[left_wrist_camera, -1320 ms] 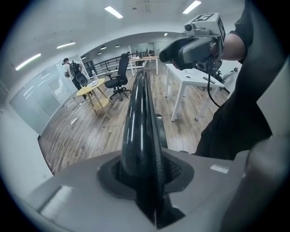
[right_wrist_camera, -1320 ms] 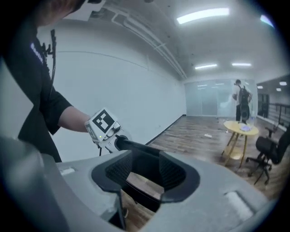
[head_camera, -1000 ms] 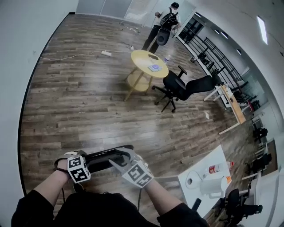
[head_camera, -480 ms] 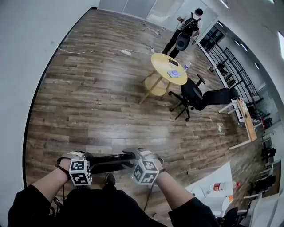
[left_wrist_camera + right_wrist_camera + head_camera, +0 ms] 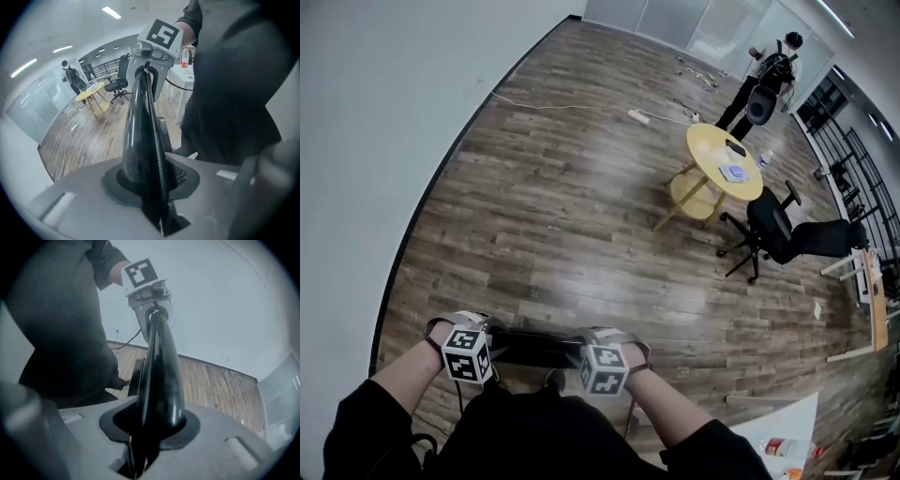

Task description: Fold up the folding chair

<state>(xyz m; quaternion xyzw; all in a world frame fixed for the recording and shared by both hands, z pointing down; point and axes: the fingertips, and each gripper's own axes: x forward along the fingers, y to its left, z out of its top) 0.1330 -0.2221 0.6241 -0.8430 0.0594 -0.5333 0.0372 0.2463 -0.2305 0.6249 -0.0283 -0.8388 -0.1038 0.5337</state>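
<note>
I have both grippers on the folding chair point(image 5: 534, 347). Its black top rail lies crosswise just in front of my body, at the near edge of the wooden floor point(image 5: 562, 216). My left gripper point(image 5: 490, 344) pinches the rail's left end, fingers pressed onto the tube. My right gripper point(image 5: 583, 352) has the right end between its fingers; they have just been closing and press on the rail too.

Below the rail I see only a narrow dark edge of the chair. I judge from this that it is collapsed or nearly so, though no view shows the seat or legs well enough to be sure. What seems left is to press it fully flat, if it is not already, and then put it away.

As for containers, the only one I can make out is a bottle point(image 5: 786, 447) lying on the white counter point(image 5: 759, 417) at the near right. It is too small to tell what it holds.
</note>
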